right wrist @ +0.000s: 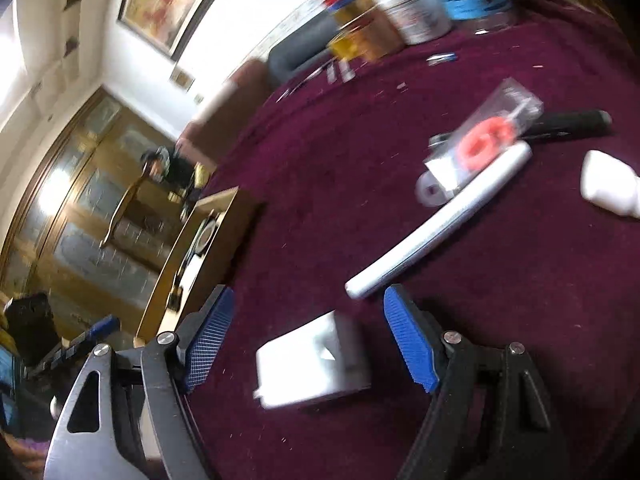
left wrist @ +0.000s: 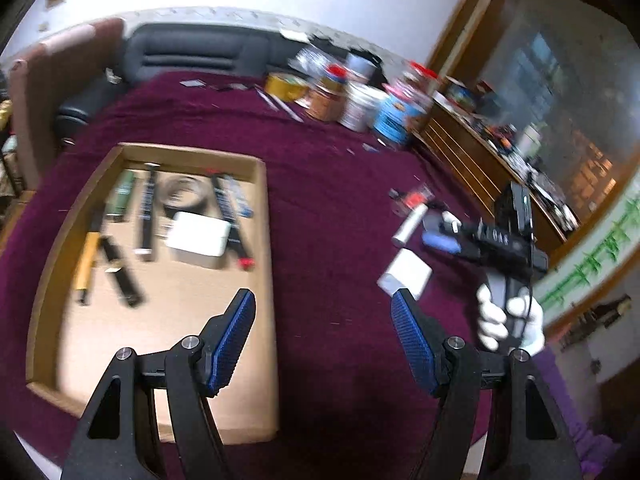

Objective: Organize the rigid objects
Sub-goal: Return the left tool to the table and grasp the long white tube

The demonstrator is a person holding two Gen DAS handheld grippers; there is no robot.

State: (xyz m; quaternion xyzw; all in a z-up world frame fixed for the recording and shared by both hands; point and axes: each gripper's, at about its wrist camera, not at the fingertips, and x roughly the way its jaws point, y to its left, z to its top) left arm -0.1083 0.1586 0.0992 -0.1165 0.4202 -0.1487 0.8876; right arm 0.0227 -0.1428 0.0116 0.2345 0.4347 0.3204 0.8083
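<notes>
The white block (right wrist: 312, 364), probably a charger, lies flat on the maroon cloth (right wrist: 480, 320) of the table, well clear of the cardboard tray (left wrist: 264, 240) where a similar white block (left wrist: 198, 234) and several tools are already laid out. In the right wrist view the right gripper (right wrist: 308, 332) has its blue pads apart on either side of this block, neither one touching it. The left gripper (left wrist: 324, 332) is also apart and empty, hovering over the cloth by the tray's right edge.

The main risk is a poor grip. The block sits skewed between the pads, so closing on it could catch a corner and twist it out or push it along the cloth. A white tube (right wrist: 440, 224) ends just beside the right-hand pad; it could be nudged, or pinched together with the block. The packet with the orange ring (right wrist: 480, 140) and the white bottle (right wrist: 608, 188) lie farther off and look safe. If both grippers head for the tray together, they could collide.
</notes>
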